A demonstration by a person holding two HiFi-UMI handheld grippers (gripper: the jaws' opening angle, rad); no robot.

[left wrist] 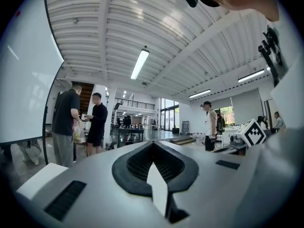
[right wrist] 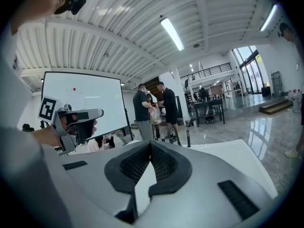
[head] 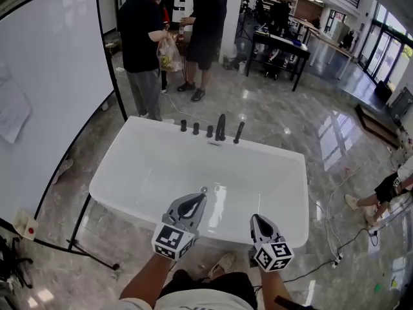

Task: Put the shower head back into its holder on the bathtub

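A white bathtub [head: 129, 192] lies crosswise below me in the head view. On its far rim stands a row of dark fittings: three knobs [head: 195, 128], a spout [head: 221, 127] and, at the right end, a slim tilted shower head [head: 239, 132]. Whether it sits in a holder I cannot tell. My left gripper [head: 199, 199] hangs over the tub's near rim, shut with nothing in it. My right gripper [head: 255, 219] is beside it, also shut and empty. In the right gripper view the fittings [right wrist: 188, 139] show beyond the closed tips [right wrist: 151, 144], with the left gripper [right wrist: 71, 122] off to the left.
Two people [head: 145, 37] stand just behind the tub. A large white screen [head: 51, 95] on a black stand [head: 84, 250] runs along the left. A black table [head: 281, 50] is farther back. A seated person [head: 393, 186] and floor cables [head: 335, 237] are on the right.
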